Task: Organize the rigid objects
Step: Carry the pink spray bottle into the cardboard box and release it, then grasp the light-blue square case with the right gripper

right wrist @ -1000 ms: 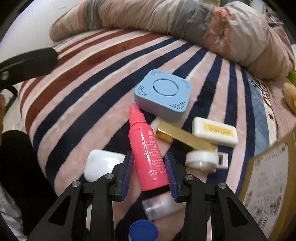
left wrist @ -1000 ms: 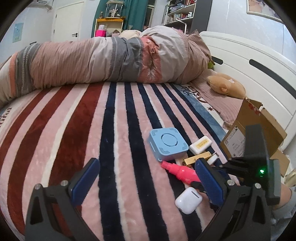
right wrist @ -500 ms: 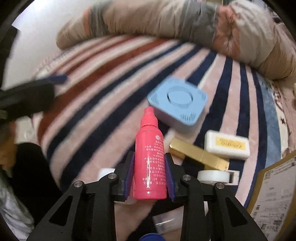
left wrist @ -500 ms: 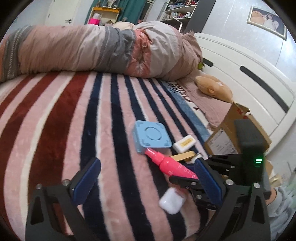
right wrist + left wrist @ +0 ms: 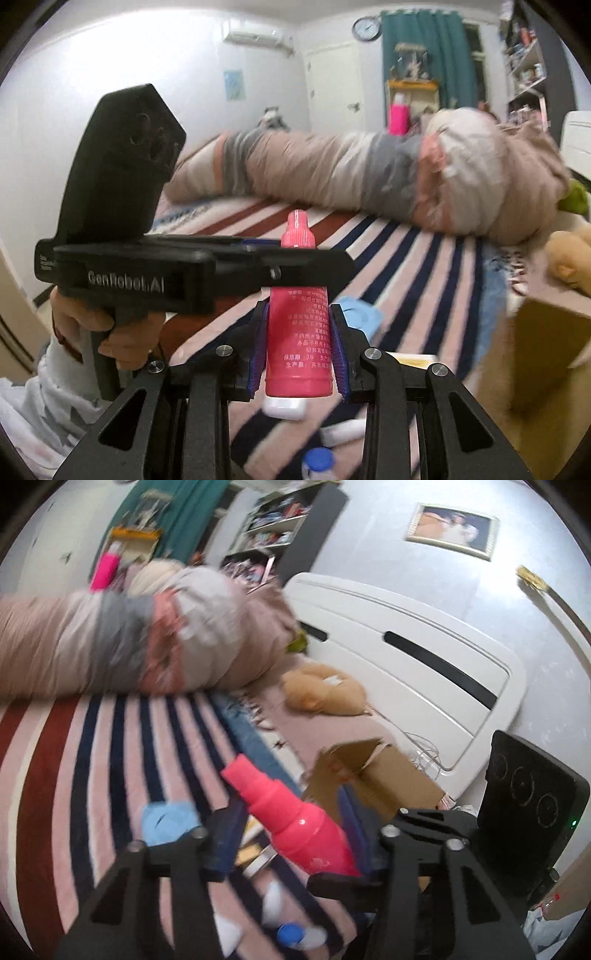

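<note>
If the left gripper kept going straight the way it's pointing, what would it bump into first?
Most likely the pink spray bottle: it lies right between the closing jaws of the left gripper, held by the right gripper. Past it sits the cardboard box, though depth is hard to judge.

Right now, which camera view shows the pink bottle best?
The right wrist view: the pink bottle stands upright between the right gripper pads, its printed label facing the camera, its neck partly hidden. The left wrist view shows the bottle blurred, label unseen.
</note>
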### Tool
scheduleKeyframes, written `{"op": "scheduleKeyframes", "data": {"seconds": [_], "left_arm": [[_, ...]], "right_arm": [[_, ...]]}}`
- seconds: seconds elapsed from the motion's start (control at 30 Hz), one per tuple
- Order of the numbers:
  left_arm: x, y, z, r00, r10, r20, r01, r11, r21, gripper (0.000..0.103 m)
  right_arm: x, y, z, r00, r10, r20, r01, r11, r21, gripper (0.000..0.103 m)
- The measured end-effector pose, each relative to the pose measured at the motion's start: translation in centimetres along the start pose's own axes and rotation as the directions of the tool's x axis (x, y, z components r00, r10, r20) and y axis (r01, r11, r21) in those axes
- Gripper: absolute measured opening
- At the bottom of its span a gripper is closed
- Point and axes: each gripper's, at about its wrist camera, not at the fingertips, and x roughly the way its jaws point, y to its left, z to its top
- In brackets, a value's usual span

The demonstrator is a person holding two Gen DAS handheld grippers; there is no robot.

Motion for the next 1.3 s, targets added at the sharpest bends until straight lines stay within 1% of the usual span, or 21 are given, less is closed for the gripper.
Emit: {"op": "scheduleKeyframes", "data": {"seconds": [0.07,0.17,0.3,0.4,0.47,0.57,0.63,0.67,0.7,0.73,0.8,0.87,0.93,0.97,1.03,1.07,1.1,1.13,1.2,1.3], "left_arm": [[1.5,-2.5,1.2,1.000,-0.017,-0.014,0.018,0.998,0.055,0.040],[4.1,-6.8,2.6,0.999,-0.027,-0.042,0.033,0.989,0.145,0.037],[8.7,-11.5,3.7,0.993,-0.033,-0.114,0.059,0.969,0.240,0.036],[12.1,-14.1,3.7,0.983,-0.017,-0.185,0.072,0.952,0.298,0.036],[14.1,-15.2,3.3,0.974,0.002,-0.225,0.073,0.942,0.326,0.036],[17.0,-15.8,2.6,0.955,0.030,-0.295,0.075,0.938,0.339,0.036],[18.2,-15.9,2.1,0.943,0.044,-0.329,0.076,0.936,0.343,0.036],[18.8,-15.9,1.8,0.938,0.048,-0.344,0.079,0.935,0.345,0.036],[19.3,-15.9,1.6,0.933,0.051,-0.355,0.080,0.935,0.346,0.036],[19.6,-15.9,1.5,0.931,0.051,-0.361,0.082,0.935,0.344,0.037],[19.6,-15.7,1.3,0.928,0.043,-0.371,0.090,0.938,0.334,0.045],[19.3,-15.5,1.5,0.932,0.036,-0.360,0.089,0.941,0.326,0.060],[18.4,-15.2,1.9,0.939,0.044,-0.340,0.073,0.944,0.322,0.062],[17.6,-14.9,2.1,0.944,0.054,-0.326,0.058,0.945,0.323,0.063],[15.9,-13.9,2.7,0.954,0.088,-0.288,0.013,0.943,0.332,0.067],[15.0,-13.4,3.0,0.957,0.109,-0.268,-0.013,0.942,0.335,0.069],[14.0,-12.7,3.3,0.960,0.136,-0.246,-0.048,0.941,0.335,0.069],[13.1,-12.0,3.4,0.960,0.155,-0.232,-0.072,0.941,0.332,0.071],[11.2,-10.4,3.5,0.959,0.199,-0.203,-0.126,0.937,0.325,0.074],[8.3,-7.2,3.4,0.949,0.260,-0.176,-0.198,0.931,0.306,0.075]], "right_arm": [[-2.2,-1.5,-0.2,0.999,-0.015,0.028,0.014,0.999,0.033,0.026],[-5.4,-4.0,-0.9,0.996,-0.072,0.057,0.068,0.995,0.069,0.026],[-8.2,-8.2,-2.1,0.986,-0.161,0.048,0.152,0.976,0.155,0.027],[-9.3,-11.1,-3.5,0.975,-0.222,0.002,0.217,0.956,0.196,0.027],[-9.3,-12.7,-4.2,0.970,-0.241,-0.041,0.244,0.943,0.226,0.027],[-8.5,-15.6,-5.4,0.955,-0.269,-0.127,0.294,0.918,0.265,0.027],[-7.8,-16.8,-5.9,0.949,-0.269,-0.165,0.307,0.908,0.286,0.027],[-7.9,-16.7,-6.4,0.946,-0.271,-0.176,0.313,0.905,0.288,0.027],[-7.5,-17.2,-6.6,0.940,-0.279,-0.197,0.328,0.900,0.287,0.027],[-7.4,-17.4,-6.7,0.935,-0.289,-0.207,0.340,0.896,0.284,0.027],[-7.0,-17.5,-7.0,0.921,-0.316,-0.230,0.373,0.887,0.273,0.028],[-6.8,-17.7,-7.2,0.910,-0.328,-0.252,0.392,0.879,0.272,0.037],[-7.2,-17.1,-7.4,0.906,-0.341,-0.250,0.403,0.875,0.267,0.055],[-7.3,-16.6,-7.3,0.905,-0.349,-0.242,0.406,0.877,0.256,0.058],[-7.8,-15.2,-6.9,0.909,-0.354,-0.220,0.401,0.886,0.233,0.073],[-8.0,-14.5,-6.6,0.913,-0.353,-0.205,0.395,0.892,0.221,0.078],[-8.1,-13.8,-6.2,0.917,-0.353,-0.186,0.388,0.898,0.208,0.087],[-8.2,-13.1,-5.7,0.921,-0.353,-0.161,0.380,0.905,0.190,0.091],[-8.4,-11.6,-4.8,0.928,-0.352,-0.119,0.367,0.917,0.156,0.094],[-7.8,-9.4,-3.2,0.949,-0.301,-0.098,0.312,0.940,0.136,0.094]]}}
